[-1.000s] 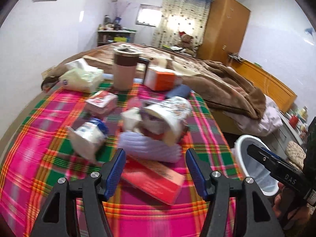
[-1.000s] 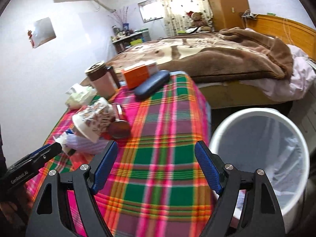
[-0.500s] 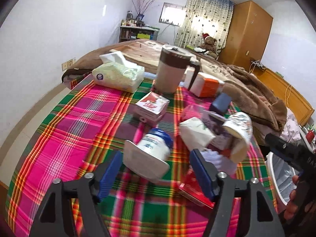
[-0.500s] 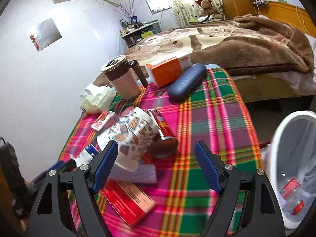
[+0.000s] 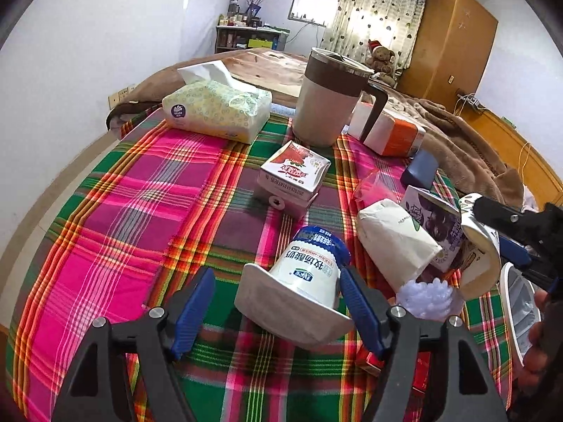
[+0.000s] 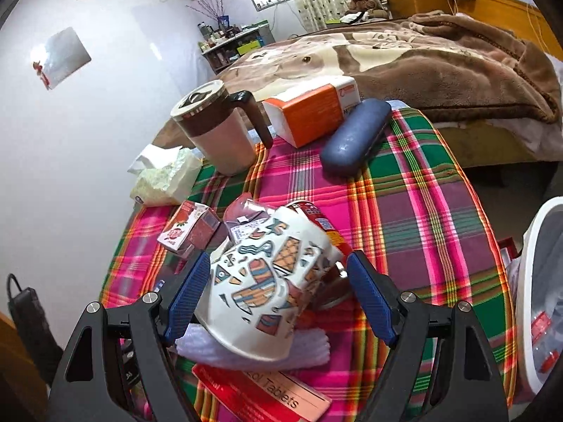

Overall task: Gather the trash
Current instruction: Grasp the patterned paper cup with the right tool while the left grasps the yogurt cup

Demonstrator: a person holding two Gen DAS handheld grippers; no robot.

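Left wrist view looks down on a plaid cloth (image 5: 147,190) in pink, green and orange, where a white yogurt cup (image 5: 302,281) with a blue band lies on its side, flared base toward the camera, between the blue ribbed pads of the left gripper (image 5: 278,302); its jaws have just been opening, the right pad sits at the cup's edge and the left pad stands clear, so nothing is clamped. Beyond it lie a small red-and-white carton (image 5: 293,172), a soft tissue pack (image 5: 218,109) and a smooth tan lidded mug (image 5: 330,102). Right wrist view shows what that one barely catches: a glossy paper cup (image 6: 271,281) printed with coloured shapes, tipped over on a bumpy white pad, framed by the wide-open right gripper (image 6: 278,295), with whether its pads touch the cup unclear. Only here are the red tablet box (image 6: 260,394), the navy glasses case (image 6: 355,137) and the white bin (image 6: 535,302) at the right edge plainly seen.
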